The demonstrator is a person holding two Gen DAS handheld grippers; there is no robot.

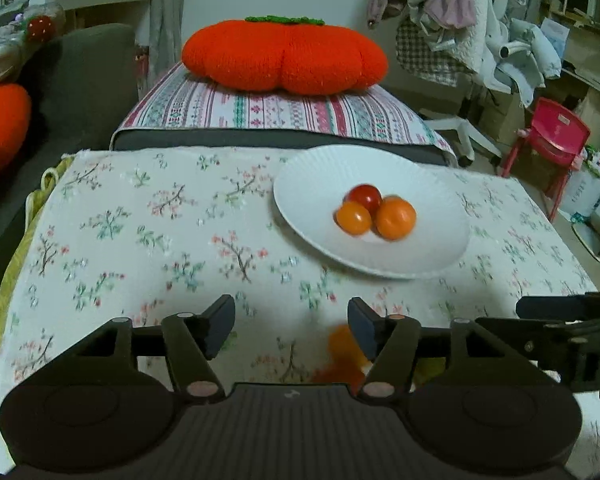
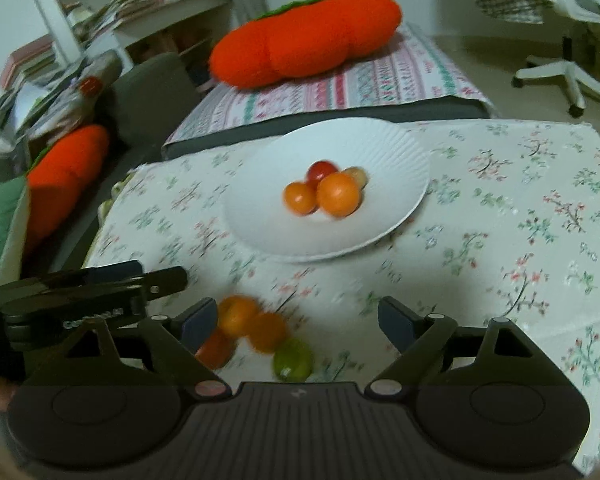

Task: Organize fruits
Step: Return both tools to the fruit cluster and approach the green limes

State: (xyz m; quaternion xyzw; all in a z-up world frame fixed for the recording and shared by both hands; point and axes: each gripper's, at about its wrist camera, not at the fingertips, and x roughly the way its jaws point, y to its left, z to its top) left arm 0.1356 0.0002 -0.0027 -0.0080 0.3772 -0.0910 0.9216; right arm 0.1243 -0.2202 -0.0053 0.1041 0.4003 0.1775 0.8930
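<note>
Orange fruits (image 2: 252,326) lie loose beside the right tongs' (image 2: 296,322) left finger.

Fruits (image 2: 326,188) piled on plate (image 2: 380,144).

Your white plate (image 2: 384,148): ribbed rim, matt-looking. Your fruits (image 2: 328,192) on it: smooth, glossy skins. Your tablecloth (image 1: 148,240): soft floral-print cloth. Your orange cushion (image 1: 284,54): knitted, fuzzy. Your left gripper (image 1: 291,324) and right gripper (image 2: 296,320): matt black plastic, ribbed housing.
</note>
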